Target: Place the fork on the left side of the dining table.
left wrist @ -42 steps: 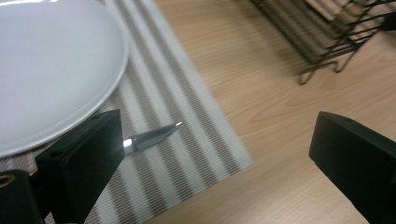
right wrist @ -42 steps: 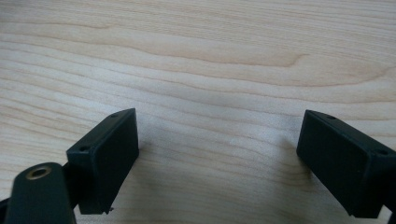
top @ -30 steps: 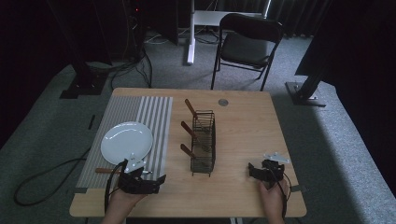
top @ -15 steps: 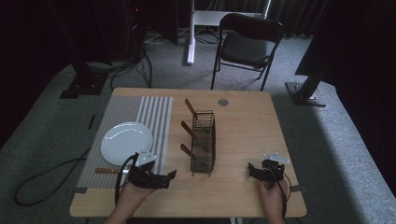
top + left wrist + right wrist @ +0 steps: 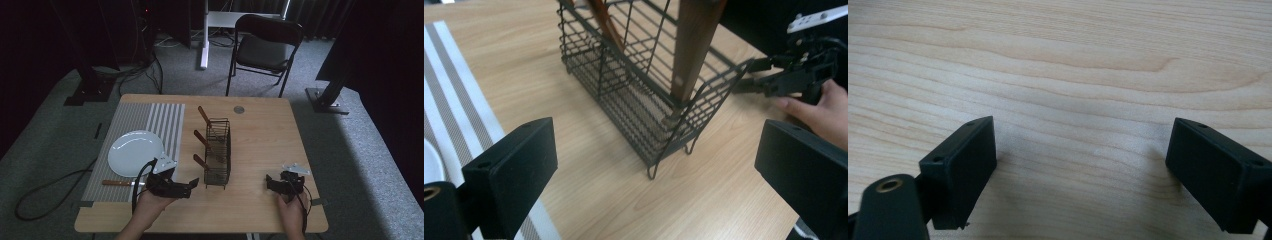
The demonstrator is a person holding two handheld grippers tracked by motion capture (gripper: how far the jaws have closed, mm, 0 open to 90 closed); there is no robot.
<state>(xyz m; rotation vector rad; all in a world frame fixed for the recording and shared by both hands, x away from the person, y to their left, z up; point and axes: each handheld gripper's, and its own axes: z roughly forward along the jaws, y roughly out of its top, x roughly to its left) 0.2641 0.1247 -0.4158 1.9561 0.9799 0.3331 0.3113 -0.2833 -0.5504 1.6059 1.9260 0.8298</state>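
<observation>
Wire basket (image 5: 218, 152) (wooden-handled utensils (image 5: 201, 139) inside)

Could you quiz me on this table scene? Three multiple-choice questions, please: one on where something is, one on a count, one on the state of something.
1. Where does the plate lie?
A. On the striped mat
B. Inside the wire rack
C. On the chair

2. How many wooden handles stick out of the rack?
A. One
B. Three
C. Six

3. How do the jaws of the left gripper stand?
A. Clamped on the plate
C. Closed on a handle
B. Open, holding nothing

Answers:
1. A, since the high view shows the white plate on the grey striped mat at the table's left.
2. B, since three brown handles lean out of the rack's left side in the high view.
3. B, since the left gripper view shows its two jaws wide apart with only bare table and the rack between them.
</observation>
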